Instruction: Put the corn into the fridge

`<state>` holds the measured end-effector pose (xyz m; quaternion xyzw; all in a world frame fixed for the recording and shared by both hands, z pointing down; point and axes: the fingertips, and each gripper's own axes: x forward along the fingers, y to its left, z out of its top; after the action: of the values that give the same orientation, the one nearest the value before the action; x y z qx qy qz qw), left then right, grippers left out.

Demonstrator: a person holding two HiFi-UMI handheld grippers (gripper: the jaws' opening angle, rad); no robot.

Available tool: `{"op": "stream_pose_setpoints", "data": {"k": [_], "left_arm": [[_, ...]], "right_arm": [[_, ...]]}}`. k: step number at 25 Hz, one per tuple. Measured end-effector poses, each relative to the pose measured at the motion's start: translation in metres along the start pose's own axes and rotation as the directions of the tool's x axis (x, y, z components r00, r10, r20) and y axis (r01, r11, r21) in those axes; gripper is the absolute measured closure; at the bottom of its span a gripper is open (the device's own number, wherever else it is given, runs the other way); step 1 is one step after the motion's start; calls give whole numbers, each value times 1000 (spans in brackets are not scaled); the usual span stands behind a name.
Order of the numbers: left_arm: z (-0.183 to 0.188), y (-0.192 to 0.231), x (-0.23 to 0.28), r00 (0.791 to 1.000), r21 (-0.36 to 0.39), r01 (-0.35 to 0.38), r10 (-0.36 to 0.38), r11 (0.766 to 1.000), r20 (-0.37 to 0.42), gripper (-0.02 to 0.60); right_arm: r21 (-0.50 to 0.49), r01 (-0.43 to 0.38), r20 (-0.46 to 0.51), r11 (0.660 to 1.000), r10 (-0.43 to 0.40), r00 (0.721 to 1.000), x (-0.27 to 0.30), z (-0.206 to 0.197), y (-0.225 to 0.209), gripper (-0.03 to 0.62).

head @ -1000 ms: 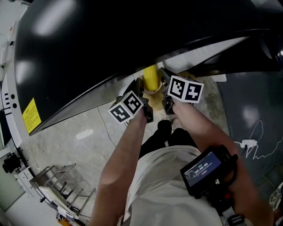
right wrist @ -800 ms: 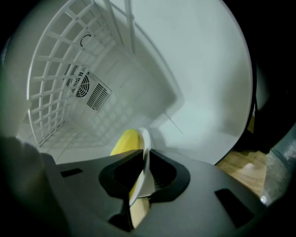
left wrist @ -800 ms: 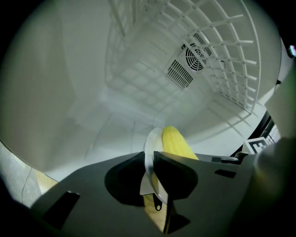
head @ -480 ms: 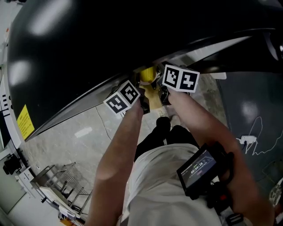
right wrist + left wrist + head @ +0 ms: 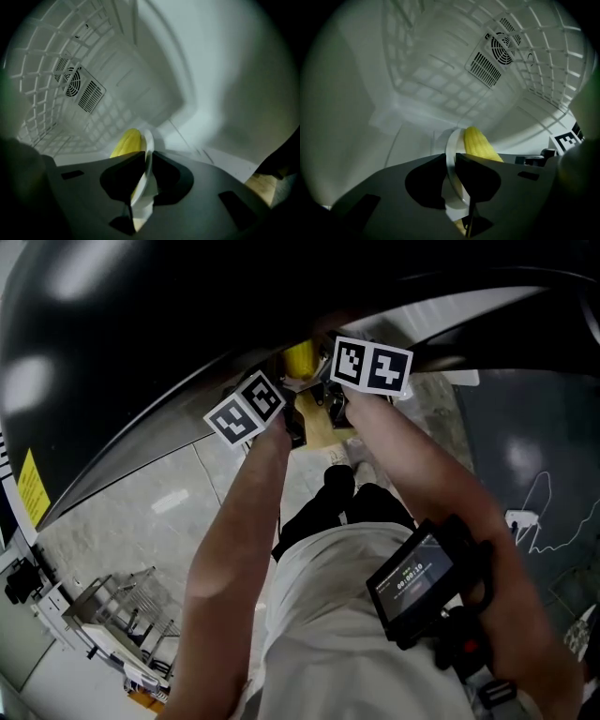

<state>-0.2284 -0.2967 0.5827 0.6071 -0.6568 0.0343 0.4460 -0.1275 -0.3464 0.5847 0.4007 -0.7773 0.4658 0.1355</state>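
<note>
Clamping the rim of a white plate [image 5: 451, 140] with the left claw [image 5: 450, 159], both jaws pressed tight against the rim, one on each face. Clamping the opposite rim of the same plate with the right claw [image 5: 148, 157], jaws likewise clenched on the plate edge.

Carrying one yellow corn [image 5: 479, 143] cob on the plate, lying lengthwise just beyond the jaws, tip pointing inward. Held, plate and cob together, inside the white fridge [image 5: 417, 93] compartment; contact between plate and compartment floor not determinable.

Facing a white back wall fitted with a round fan grille [image 5: 505, 44] and a slotted vent [image 5: 485, 68] just beside it. Bounded on one side by a white wire shelf [image 5: 543, 61], at right in the left gripper view and at left in the right gripper view.

In the head view: cob end visible at the fridge opening, between and just beyond the two marker cubes, with both forearms extended forward side by side. Overhung by a glossy black panel [image 5: 187, 324] across the upper part of that view. Lower down: pale marbled floor [image 5: 141, 512], a yellow label [image 5: 33, 488] at the left edge, a wire rack [image 5: 112, 624] at lower left, a small screen unit [image 5: 417, 577] near the right forearm.
</note>
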Motion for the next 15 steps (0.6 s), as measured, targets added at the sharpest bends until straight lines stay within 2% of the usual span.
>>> {"op": "stream_pose_setpoints", "data": {"k": [3,7,15], "left_arm": [[2,2,3,1000,-5,-5,5,1000,-4,529],[-13,9,6,998,-27,-23,22,999,-66,529],[-11,10,7,997,59,-49,52,997,-55,529]], "right_arm": [[-18,5,-3,1000,-5,1000,3,5,3,545],[-46,31,-45,998,-33,998,6,1,3,545],[-116,41,-31,992,-45,998,9,4,7,545]]}}
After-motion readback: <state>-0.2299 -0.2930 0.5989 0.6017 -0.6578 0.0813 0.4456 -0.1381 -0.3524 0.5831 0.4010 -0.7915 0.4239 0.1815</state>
